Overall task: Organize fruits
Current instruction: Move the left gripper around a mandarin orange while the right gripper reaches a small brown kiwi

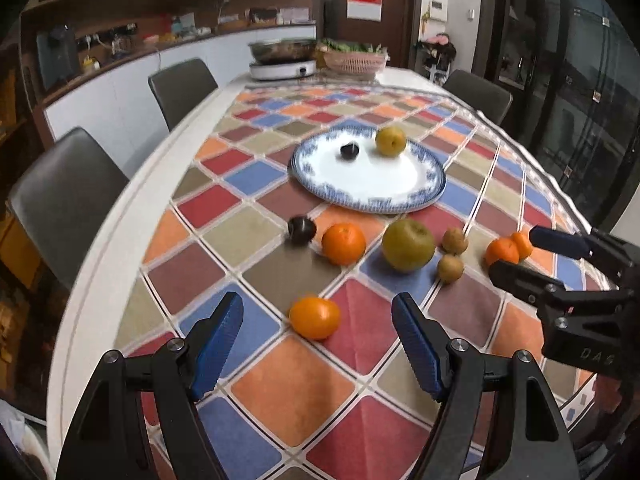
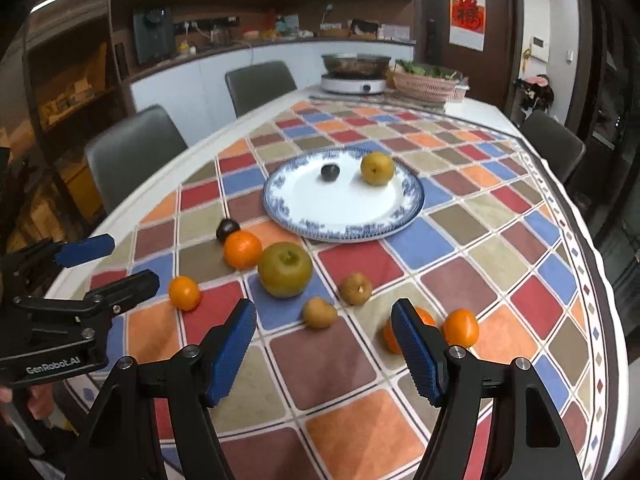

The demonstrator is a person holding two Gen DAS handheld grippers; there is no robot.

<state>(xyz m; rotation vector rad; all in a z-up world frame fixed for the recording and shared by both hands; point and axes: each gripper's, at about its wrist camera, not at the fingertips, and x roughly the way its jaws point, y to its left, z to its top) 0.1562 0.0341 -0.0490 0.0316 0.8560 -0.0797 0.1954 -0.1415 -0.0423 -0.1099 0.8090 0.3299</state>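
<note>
Hidden: my right hand-held gripper (image 2: pixel 324 336) has one blue finger covering part of an orange (image 2: pixel 390 334).
Left hand-held gripper (image 1: pixel 318 334): wide open, empty, an orange (image 1: pixel 315 317) lying ahead between its fingers.
Right: equally wide, empty.
Plate (image 1: pixel 400 196): holds a plum (image 1: pixel 349 150) and pear (image 1: pixel 391 141).
Bench (image 1: pixel 120 208): remaining fruits loose before the plate.
Right view only: both oranges beside its finger, apart.

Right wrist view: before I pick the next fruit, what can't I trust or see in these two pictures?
- Orange on the right: half hidden behind the right gripper finger, right wrist view.
- Two oranges: overlapped by the right gripper's fingers, left wrist view; contact unclear.
- Dark fruit on the plate: blurred, kind unclear in both views.
- Pot contents at the far end: too small.
</note>
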